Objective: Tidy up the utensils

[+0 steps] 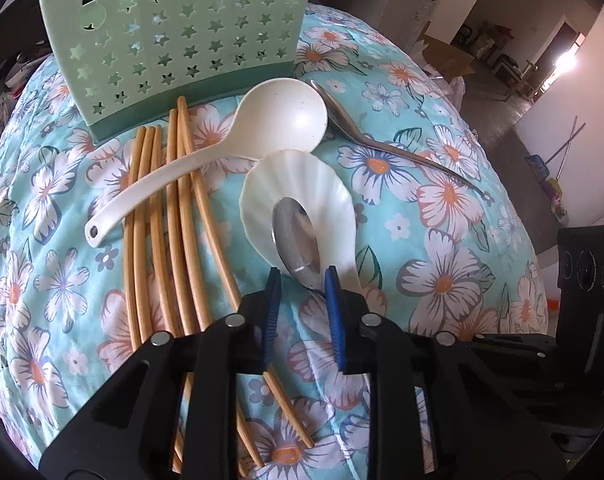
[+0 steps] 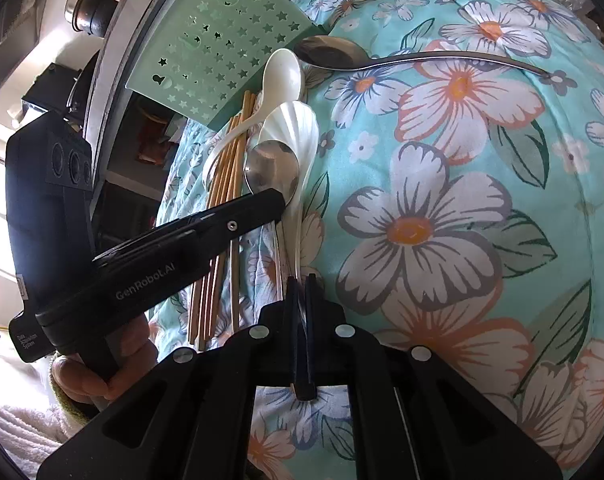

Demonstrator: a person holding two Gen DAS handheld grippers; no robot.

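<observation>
A metal spoon point(image 1: 296, 236) lies bowl-up inside a white scalloped spoon point(image 1: 298, 184) on the flowered cloth. My left gripper point(image 1: 303, 274) points down at it, its blue pads closed against both edges of the bowl's narrow end. In the right wrist view, the same metal spoon point(image 2: 272, 168) rests on the scalloped spoon point(image 2: 292, 128), whose thin handle runs into my right gripper point(image 2: 300, 280), shut on its end. A white ladle point(image 1: 262, 120) lies across several wooden chopsticks point(image 1: 174, 208). The green star-cut holder point(image 1: 174, 36) stands behind them. A second metal spoon point(image 1: 381, 144) lies to the right.
The flowered cloth point(image 2: 441, 220) covers a rounded surface that drops off on all sides. A hand point(image 2: 98, 380) holds the left gripper's handle at the lower left. Dark shelving and a metal pot point(image 2: 90, 4) stand behind the holder. Boxes and clutter fill the room point(image 1: 481, 40) beyond the cloth.
</observation>
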